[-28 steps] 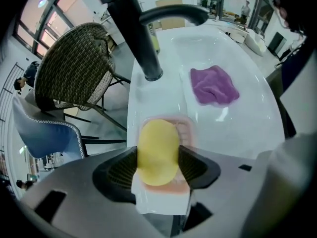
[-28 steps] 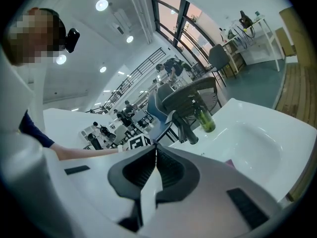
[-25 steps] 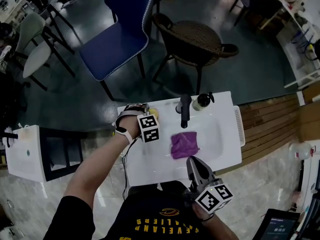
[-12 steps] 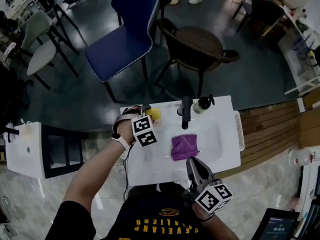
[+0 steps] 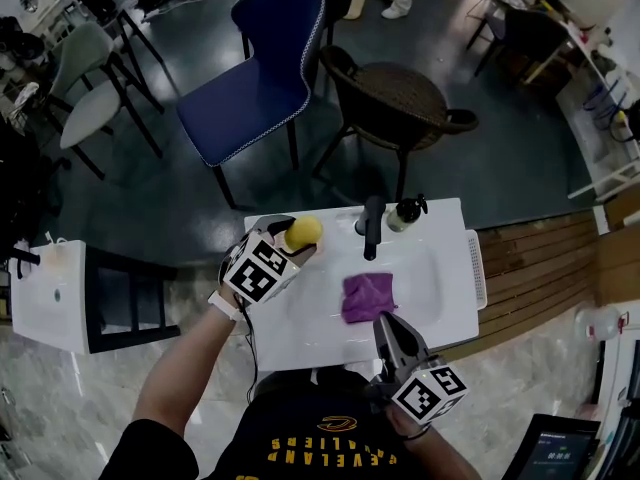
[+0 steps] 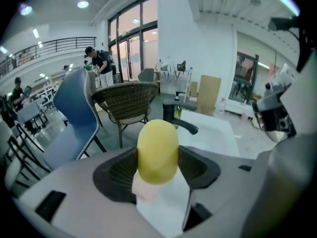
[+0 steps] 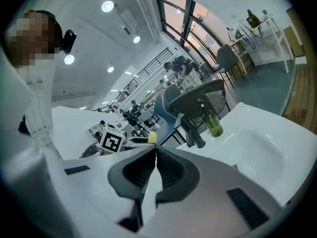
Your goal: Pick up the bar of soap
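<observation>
The yellow oval bar of soap [image 5: 302, 232] is held between the jaws of my left gripper [image 5: 296, 238], lifted above the back left corner of the white sink unit [image 5: 455, 286]. Seen from the left gripper view, the soap [image 6: 157, 151] stands upright between the dark pads and fills the gap. My right gripper [image 5: 392, 334] hangs at the sink's front edge, jaws pressed together with nothing in them. The right gripper view shows its tips [image 7: 155, 148] meeting, with the soap [image 7: 152, 137] far off beyond them.
A purple cloth [image 5: 367, 296] lies in the basin. A black faucet [image 5: 371, 224] and a green pump bottle [image 5: 404, 211] stand at the back rim. A wicker chair [image 5: 392, 106] and a blue chair [image 5: 262, 68] stand behind the sink; a white cabinet [image 5: 45, 297] is at left.
My left gripper has risen and tilted up from the sink's back left corner, carrying the yellow soap with it. The right gripper has stayed where it was.
</observation>
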`<state>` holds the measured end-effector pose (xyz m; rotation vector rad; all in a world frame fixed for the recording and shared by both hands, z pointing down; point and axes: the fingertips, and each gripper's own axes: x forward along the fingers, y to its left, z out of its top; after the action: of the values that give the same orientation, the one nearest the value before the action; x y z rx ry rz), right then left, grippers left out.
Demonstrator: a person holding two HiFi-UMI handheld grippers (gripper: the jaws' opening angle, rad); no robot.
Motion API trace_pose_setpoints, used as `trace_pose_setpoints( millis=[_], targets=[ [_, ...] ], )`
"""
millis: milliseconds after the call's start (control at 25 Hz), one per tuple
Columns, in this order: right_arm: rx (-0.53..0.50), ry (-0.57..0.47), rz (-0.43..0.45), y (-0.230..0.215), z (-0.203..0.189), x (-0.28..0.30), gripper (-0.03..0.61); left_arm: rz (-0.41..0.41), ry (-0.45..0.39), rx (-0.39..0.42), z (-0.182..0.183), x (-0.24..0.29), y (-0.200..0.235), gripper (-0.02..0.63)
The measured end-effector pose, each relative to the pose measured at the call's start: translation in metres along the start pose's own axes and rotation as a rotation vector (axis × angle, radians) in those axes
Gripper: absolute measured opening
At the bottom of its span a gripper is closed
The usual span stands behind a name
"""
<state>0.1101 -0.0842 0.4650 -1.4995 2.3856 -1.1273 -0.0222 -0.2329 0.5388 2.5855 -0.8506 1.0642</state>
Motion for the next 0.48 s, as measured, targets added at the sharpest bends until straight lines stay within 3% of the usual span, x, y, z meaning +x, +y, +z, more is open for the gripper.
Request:
trace_pose_setpoints(
  millis=[480],
  targets=[
    [-0.02,-0.006,0.024,0.012,0.005,-0.002,0.018,-0.219,-0.318,-0.444,0.036,-0.058,-0.036,0.268]
  ],
)
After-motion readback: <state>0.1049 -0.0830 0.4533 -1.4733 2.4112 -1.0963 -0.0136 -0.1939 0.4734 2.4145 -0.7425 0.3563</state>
